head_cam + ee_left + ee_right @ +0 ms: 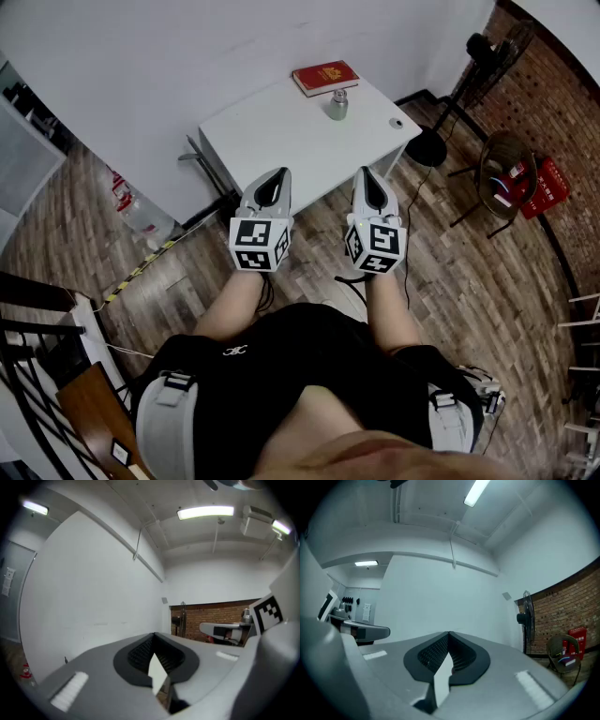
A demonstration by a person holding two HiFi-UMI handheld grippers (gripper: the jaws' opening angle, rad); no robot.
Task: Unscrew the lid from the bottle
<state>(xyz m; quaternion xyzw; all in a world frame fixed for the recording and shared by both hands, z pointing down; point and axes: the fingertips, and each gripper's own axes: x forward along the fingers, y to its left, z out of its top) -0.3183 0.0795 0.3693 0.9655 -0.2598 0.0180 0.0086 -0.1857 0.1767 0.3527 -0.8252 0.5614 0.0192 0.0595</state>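
A small metal bottle (338, 103) with its lid on stands upright on the white table (281, 141), toward the far side. My left gripper (278, 172) and right gripper (366, 172) are held side by side over the table's near edge, well short of the bottle. Both are shut with nothing between the jaws. In the left gripper view the gripper (154, 634) points at the wall; the right gripper (449, 633) does the same in its own view. The bottle shows in neither gripper view.
A red book (325, 77) lies at the table's far edge behind the bottle. A standing fan (448, 103) and a round chair (502, 173) with a red box (544, 187) are on the wooden floor to the right. Water bottles (136, 211) stand on the floor at left.
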